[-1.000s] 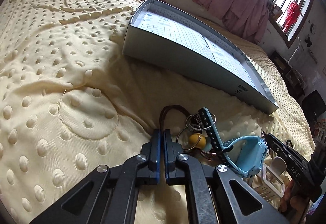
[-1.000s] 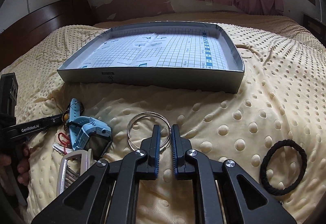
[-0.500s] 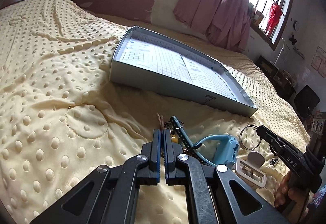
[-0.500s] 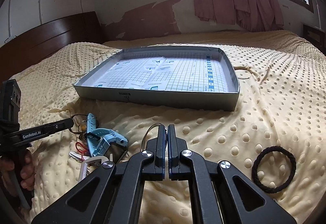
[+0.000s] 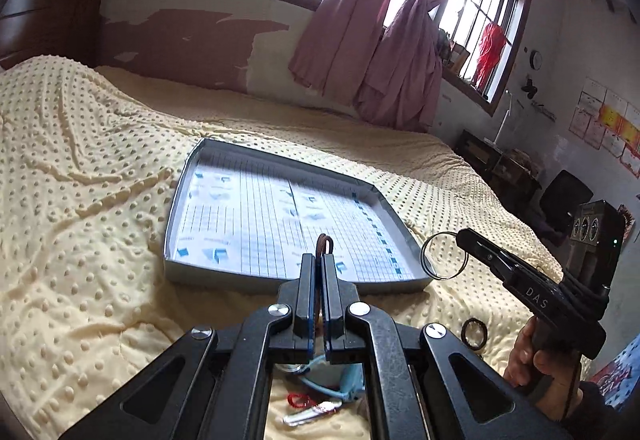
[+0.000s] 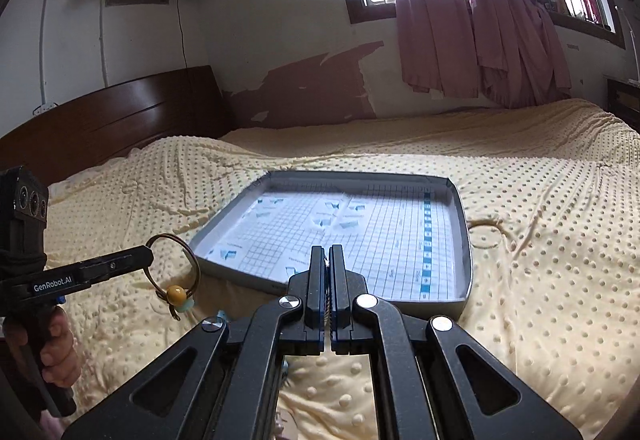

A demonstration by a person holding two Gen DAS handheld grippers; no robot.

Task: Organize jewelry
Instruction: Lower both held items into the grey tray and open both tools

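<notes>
My left gripper [image 5: 319,260] is shut on a brown cord bracelet [image 5: 324,243] with a yellow bead [image 6: 176,294]; it hangs from the left gripper [image 6: 148,255] in the air, left of the grey tray [image 6: 464,232]. My right gripper [image 6: 329,254] is shut on silver ring bangles [image 5: 444,255], held up beside the tray's [image 5: 176,208] near right corner. The tray has a grid-printed paper lining and nothing lies in it.
A yellow dotted blanket [image 5: 80,200] covers the bed. Below my left gripper lie a blue watch [image 5: 344,384] and a small silver piece with red cord [image 5: 312,406]. A black hair tie [image 5: 474,333] lies to the right. A wooden headboard [image 6: 112,120] stands behind.
Both grippers have lifted off the blanket with their pieces and moved toward the tray. The bracelet and the bangles have left the pile and now hang in the air.
</notes>
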